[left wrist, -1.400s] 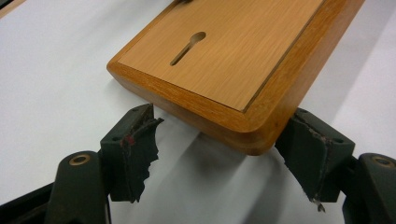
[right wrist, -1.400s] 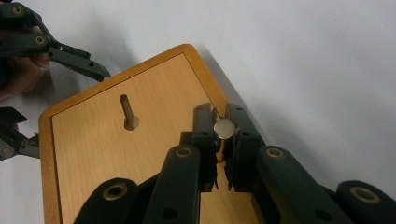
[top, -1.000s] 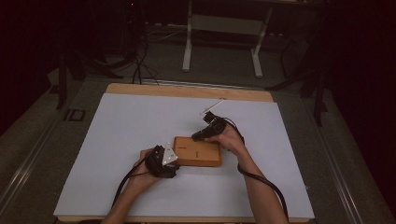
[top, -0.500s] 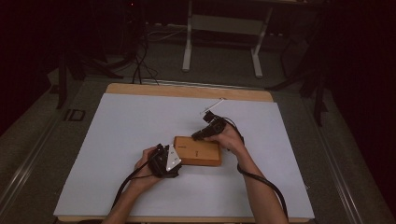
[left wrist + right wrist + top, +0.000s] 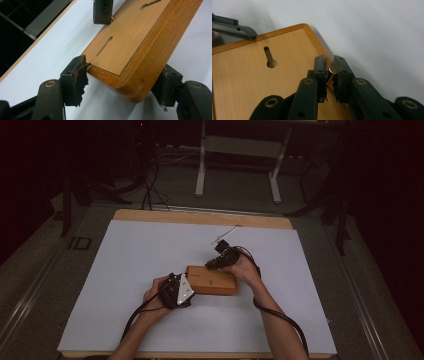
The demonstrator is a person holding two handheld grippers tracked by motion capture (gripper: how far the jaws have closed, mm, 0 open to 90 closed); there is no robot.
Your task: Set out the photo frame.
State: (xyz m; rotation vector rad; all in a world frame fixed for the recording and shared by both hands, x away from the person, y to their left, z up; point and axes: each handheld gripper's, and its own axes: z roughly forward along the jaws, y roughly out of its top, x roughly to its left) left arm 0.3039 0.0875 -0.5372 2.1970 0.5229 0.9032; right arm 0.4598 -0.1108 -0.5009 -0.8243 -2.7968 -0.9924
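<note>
So there's a wooden block (image 5: 212, 280) lying flat near the middle of the white table (image 5: 125, 265), a bit toward the near edge. The left gripper (image 5: 120, 82) has its jaws spread around the block's left end. In the left gripper view one jaw sits right at a corner and the other is against the opposite side, so it looks clamped on, or at least bracing it. My guess is that's purely to stop the block sliding while the other hand works.

The right gripper (image 5: 329, 75) is closed on a small brass-coloured pin (image 5: 333, 70), flat round head up, shaft pinched between the jaws. It hangs over the far right corner of the block. Probably the pin is meant for one of the keyhole slots (image 5: 270, 58) cut into the top face, though I can't say which one.

The block is nice-looking: warm orange-brown wood, smooth top with a fine straight grain, rounded corners, and a thick edge with a slightly darker finish. The slots are the narrow-channel-with-round-end kind. The left jaw pads look chewed up, with a ragged, torn edge on one. The table cover is plain matte white with a light wood rim (image 5: 200, 217) showing at the far side.

There's also a thin white stick thing (image 5: 223, 236) lying farther back on the table. It's too small to tell what it is.
</note>
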